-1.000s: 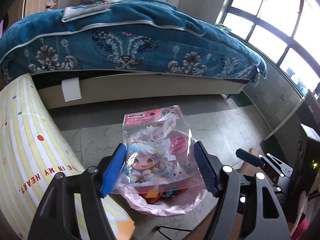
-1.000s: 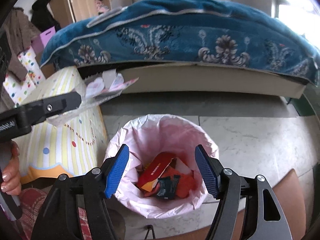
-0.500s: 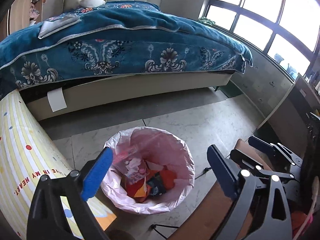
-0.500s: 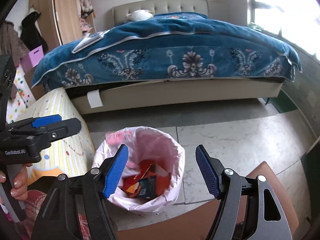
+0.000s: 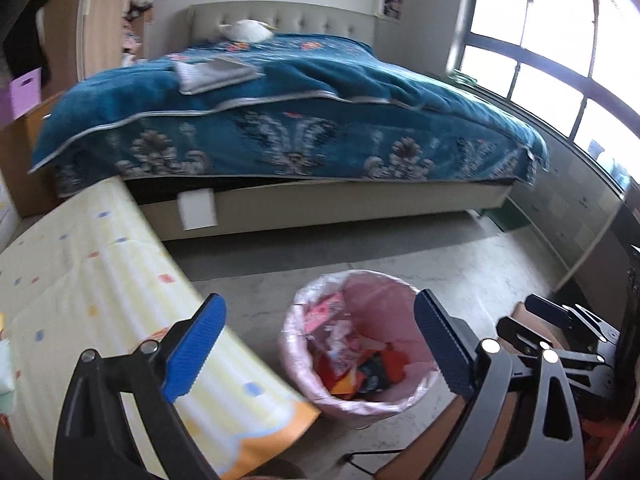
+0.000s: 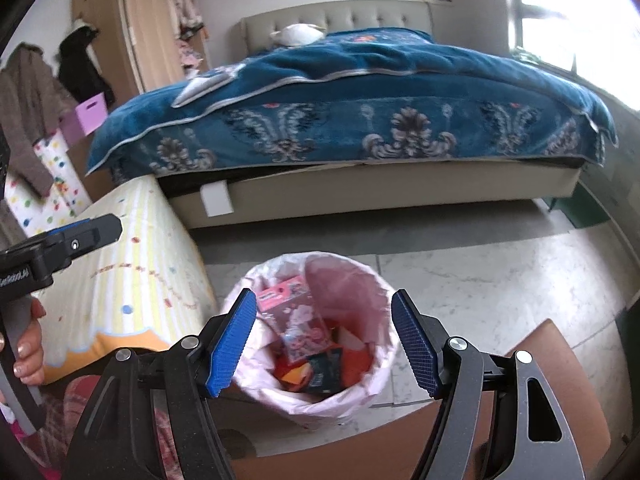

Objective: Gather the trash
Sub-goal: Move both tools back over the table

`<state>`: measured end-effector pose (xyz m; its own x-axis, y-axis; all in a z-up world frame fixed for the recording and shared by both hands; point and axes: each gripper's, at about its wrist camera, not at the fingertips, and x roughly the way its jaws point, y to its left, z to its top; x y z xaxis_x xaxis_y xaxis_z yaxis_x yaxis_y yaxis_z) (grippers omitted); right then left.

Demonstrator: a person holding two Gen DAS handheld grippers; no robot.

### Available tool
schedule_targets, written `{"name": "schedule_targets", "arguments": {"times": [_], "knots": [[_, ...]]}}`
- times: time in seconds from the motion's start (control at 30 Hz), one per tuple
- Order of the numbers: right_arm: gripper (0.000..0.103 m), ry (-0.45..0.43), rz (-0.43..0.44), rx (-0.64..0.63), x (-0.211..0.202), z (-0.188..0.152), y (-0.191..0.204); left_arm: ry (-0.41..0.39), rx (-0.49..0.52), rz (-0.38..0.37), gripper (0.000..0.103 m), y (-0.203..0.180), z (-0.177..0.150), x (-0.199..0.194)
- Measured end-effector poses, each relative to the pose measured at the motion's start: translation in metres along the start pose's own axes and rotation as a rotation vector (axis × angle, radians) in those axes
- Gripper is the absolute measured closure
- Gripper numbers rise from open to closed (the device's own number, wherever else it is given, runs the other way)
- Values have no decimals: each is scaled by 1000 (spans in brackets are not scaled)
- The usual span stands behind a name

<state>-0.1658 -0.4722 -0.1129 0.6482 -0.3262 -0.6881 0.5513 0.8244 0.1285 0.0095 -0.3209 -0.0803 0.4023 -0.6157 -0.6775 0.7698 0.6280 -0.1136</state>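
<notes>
A clear plastic packet with a pink header and a cartoon figure (image 6: 294, 322) lies inside the round bin lined with a pink plastic bag (image 6: 376, 288), leaning against its left wall on top of red and orange wrappers (image 6: 298, 374); its print is too blurred to read. The bin stands on the pale marble-tile floor (image 6: 500, 288), beside a yellow striped, dotted cushion (image 6: 132, 280) and in front of a beige bed with a teal floral blanket (image 6: 360, 128). The left gripper (image 5: 320, 354) has just been opening and is spread wide, with nothing between its jaws. The right gripper (image 6: 322, 342) is also parted and empty above the bin.
</notes>
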Motion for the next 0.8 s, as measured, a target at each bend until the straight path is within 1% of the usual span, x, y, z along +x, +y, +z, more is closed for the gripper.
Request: {"name": "schedule_targets", "arguments": {"times": [0.07,0.17,0.23,0.27,0.33,0.37,0.47,0.5,0.57,0.77,0.8], "knots": [[33,-2,14,-21,-3,-1,12,-12,-20,27,11,15,-3,-11],[33,0,66,-90,-9,-4,44,-27,-45,81,11,37,-10,-30],[33,1,79,-110,-11,-5,58,-37,-64,117,11,52,-16,-43],[33,2,102,-139,-13,-6,71,-41,-75,139,11,59,-19,-50],[33,5,118,-162,-14,-7,90,-53,-98,181,11,77,-27,-67],[33,7,143,-193,-15,-7,105,-56,-109,209,11,85,-31,-75],[33,12,171,-235,-15,-8,130,-72,-148,269,11,110,-41,-97],[33,19,204,-281,-15,-11,151,-77,-166,296,11,120,-45,-106],[33,22,218,-305,-15,-12,165,-90,-197,342,11,138,-54,-125],[33,32,310,-429,-10,-18,234,-109,-287,462,11,189,-80,-168],[33,36,337,-462,-8,-19,252,-110,-304,482,11,198,-85,-175]]}}
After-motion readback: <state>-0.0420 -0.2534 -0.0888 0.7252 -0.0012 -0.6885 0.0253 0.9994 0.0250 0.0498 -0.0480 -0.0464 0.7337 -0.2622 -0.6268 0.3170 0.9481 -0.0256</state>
